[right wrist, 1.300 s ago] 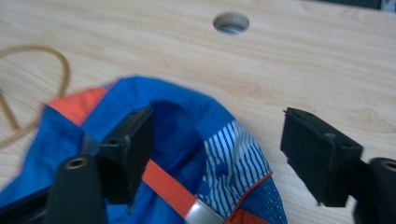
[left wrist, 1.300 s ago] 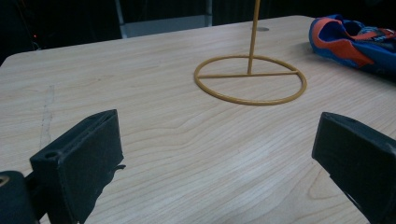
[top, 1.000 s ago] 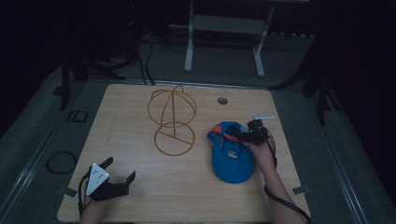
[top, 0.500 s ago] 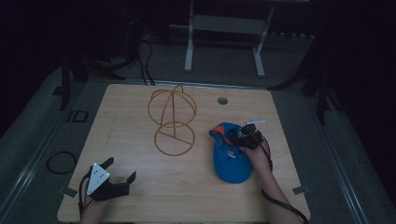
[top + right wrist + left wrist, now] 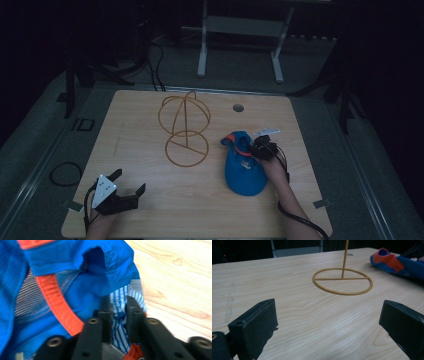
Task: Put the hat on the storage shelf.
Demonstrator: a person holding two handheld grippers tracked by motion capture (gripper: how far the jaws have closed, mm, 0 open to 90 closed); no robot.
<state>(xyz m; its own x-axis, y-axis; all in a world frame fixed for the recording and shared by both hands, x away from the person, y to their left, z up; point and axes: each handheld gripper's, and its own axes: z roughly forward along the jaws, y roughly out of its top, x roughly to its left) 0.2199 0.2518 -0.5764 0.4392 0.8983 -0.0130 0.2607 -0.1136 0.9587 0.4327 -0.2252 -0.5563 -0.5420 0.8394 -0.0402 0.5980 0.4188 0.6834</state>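
Where the wooden bench (image 5: 150,125) runs toward its right edge, a blue cloth bag (image 5: 244,172) with orange trim lies flat, its mouth turned toward the far side. The right tongs (image 5: 261,147) sit on the bag's upper right part, near the opening, the person's right forearm reaching in from the near right corner. In the right gripper view the right tongs (image 5: 117,305) are drawn narrow, the two black jaws pinching a fold of blue-and-white striped fabric (image 5: 120,325) that shows at the bag's (image 5: 62,282) edge, with blue cloth and an orange band just to one side.

The left tongs (image 5: 125,187) rest near the bench's near left corner, well apart from the bag, with a grey three-cornered plate on top. Their jaws stand wide with nothing between them; in the left gripper view the left tongs (image 5: 329,320) frame bare wood (image 5: 312,315).

A yellow wire stand (image 5: 185,125), a ring base with an upright rod and looped hoops above, stands around the middle of the bench, toward the far edge, just left of the bag. In the left gripper view its ring (image 5: 342,281) lies flat on the wood, with the bag (image 5: 394,262) beyond it to the right.
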